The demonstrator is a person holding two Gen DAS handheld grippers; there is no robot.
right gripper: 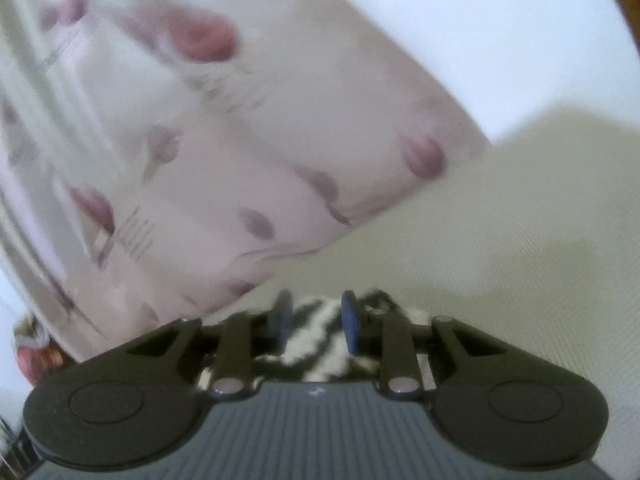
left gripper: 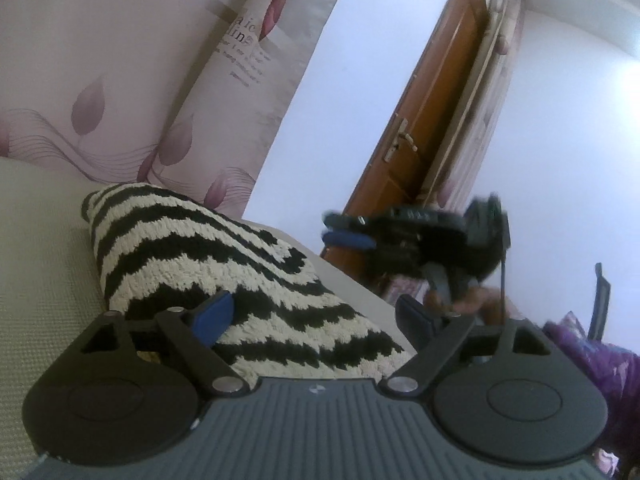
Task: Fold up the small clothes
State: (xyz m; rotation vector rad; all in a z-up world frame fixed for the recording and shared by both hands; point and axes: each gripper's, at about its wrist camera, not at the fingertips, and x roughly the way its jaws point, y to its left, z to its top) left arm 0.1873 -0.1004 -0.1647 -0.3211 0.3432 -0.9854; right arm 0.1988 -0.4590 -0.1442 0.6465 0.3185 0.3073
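Lying under everything, the pale bed surface (left gripper: 44, 272) is the biggest thing, and behind it hangs a pink curtain (left gripper: 120, 80) with purple petals. A brown door (left gripper: 432, 120) stands at the right in the left wrist view.

On the bed rests the striped knit garment (left gripper: 208, 256), black and cream, raised into a long hump.

The left gripper (left gripper: 316, 316) is spread wide; its left blue pad touches the garment, its right pad is free, so it grips nothing.

The right gripper (right gripper: 316, 320) is blurred. Its fingers stand a little apart with the striped garment (right gripper: 320, 344) between or below them; I cannot tell if they hold it. In the left wrist view this gripper (left gripper: 344, 232) appears in the air near the door.
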